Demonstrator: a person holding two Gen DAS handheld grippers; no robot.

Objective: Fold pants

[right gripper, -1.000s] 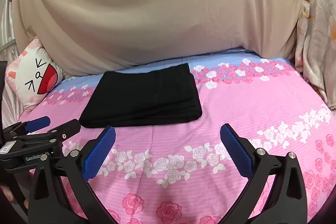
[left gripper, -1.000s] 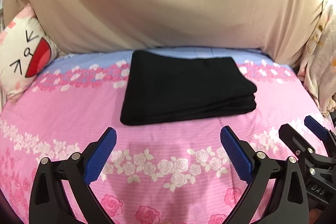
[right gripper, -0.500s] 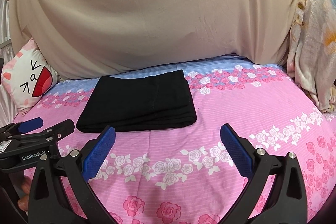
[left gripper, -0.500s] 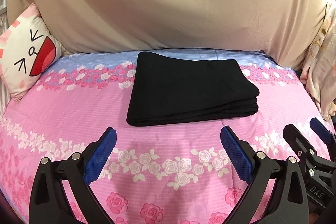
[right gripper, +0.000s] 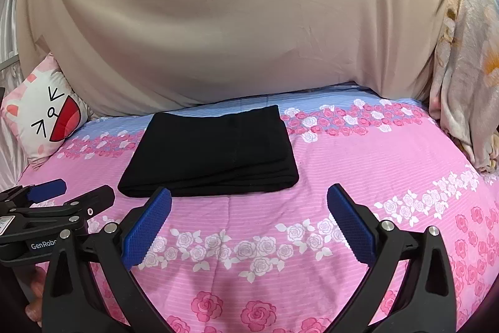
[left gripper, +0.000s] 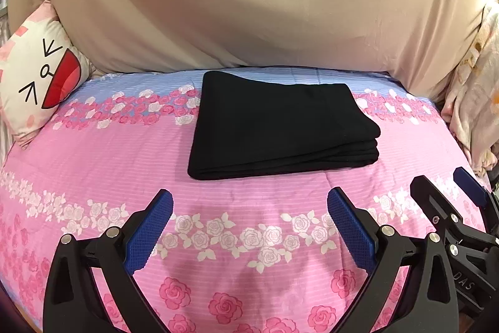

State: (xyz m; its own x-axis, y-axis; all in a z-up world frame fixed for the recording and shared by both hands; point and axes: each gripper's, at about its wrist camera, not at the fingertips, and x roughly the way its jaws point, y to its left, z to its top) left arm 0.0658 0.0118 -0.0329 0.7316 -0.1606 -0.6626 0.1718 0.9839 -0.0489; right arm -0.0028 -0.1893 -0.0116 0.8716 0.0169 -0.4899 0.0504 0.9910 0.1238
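Black pants [left gripper: 277, 124] lie folded in a flat rectangular stack on the pink floral bed sheet [left gripper: 93, 152]; they also show in the right wrist view [right gripper: 212, 152]. My left gripper [left gripper: 249, 208] is open and empty, held above the sheet short of the stack's near edge. My right gripper [right gripper: 249, 205] is open and empty, just short of the stack's near right corner. The right gripper shows at the right edge of the left wrist view [left gripper: 452, 198], and the left gripper at the left edge of the right wrist view [right gripper: 71, 195].
A white cartoon-face pillow [left gripper: 37, 83] leans at the back left. A beige cloth [left gripper: 249, 5] hangs across the back. A pale floral blanket [right gripper: 467, 67] is heaped at the right edge of the bed.
Both grippers have drawn back and risen a little, so the folded pants sit farther away and lower in both views. Both stay open and empty. The pants have not moved.
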